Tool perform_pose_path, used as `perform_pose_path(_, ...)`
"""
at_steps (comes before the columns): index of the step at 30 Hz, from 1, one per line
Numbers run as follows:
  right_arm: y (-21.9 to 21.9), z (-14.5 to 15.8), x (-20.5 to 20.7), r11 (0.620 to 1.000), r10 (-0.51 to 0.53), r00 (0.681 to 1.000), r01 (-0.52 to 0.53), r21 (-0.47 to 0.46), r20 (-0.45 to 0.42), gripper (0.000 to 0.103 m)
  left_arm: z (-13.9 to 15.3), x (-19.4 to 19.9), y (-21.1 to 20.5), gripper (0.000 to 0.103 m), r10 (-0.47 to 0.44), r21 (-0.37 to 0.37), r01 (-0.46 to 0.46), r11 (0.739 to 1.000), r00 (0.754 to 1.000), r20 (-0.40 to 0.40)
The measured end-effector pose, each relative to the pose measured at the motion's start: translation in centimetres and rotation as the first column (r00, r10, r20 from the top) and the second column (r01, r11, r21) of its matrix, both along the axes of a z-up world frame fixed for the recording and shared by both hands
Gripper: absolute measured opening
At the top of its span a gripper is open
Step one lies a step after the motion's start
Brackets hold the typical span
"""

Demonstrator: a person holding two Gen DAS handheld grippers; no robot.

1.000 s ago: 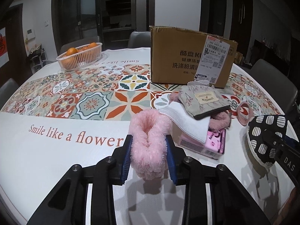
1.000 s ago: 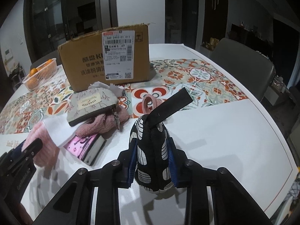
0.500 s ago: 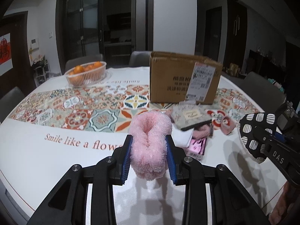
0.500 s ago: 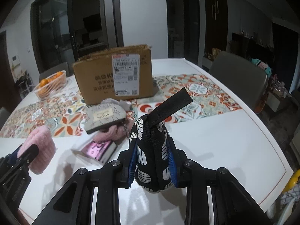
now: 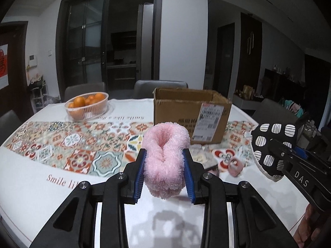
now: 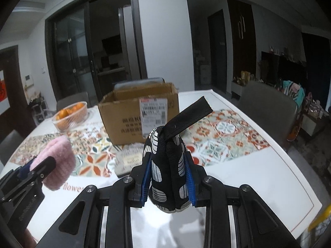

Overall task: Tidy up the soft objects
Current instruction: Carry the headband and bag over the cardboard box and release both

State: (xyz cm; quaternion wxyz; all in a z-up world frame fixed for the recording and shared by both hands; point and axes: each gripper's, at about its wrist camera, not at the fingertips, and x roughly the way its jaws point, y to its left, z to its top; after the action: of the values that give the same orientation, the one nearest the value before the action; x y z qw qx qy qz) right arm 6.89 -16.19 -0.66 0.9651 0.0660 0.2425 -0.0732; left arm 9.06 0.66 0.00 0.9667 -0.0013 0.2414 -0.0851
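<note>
Pink plush fills our near view: a fluffy pink slipper (image 5: 165, 161), folded on itself, sits pinched between the blue pads of the left gripper (image 5: 164, 173), lifted clear of the table (image 5: 31, 186). To its right, the right gripper (image 6: 168, 175) has its jaws pressed on a black pouch (image 6: 167, 171) printed with white striped ovals, a flat black strap (image 6: 189, 117) sticking up from its top.

Beyond both, we see an open brown cardboard box (image 5: 190, 113) with a white shipping label standing on the patterned tile-print runner (image 5: 82, 144), directly ahead of the 2 held items. A white lattice basket (image 5: 86, 108) of oranges sits far left. Between box and grippers lie a small grey fabric pouch (image 6: 129, 159) and a pink looped band (image 5: 234, 165), partly hidden behind the slipper. Grey chairs (image 6: 266, 111) ring the white table.
</note>
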Motion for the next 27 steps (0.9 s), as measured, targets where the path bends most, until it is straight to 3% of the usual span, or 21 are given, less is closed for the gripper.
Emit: perform_pose_path(27, -1.9, 5.3, 11.9, 0.998, 0.059, 0.99, -0.059, -0.009, 0.131, 0.031, 5.1, 12.0, -4.0, 0.034, -0.052, 0.017, 0.05, 0.999, 0.987, 0.152)
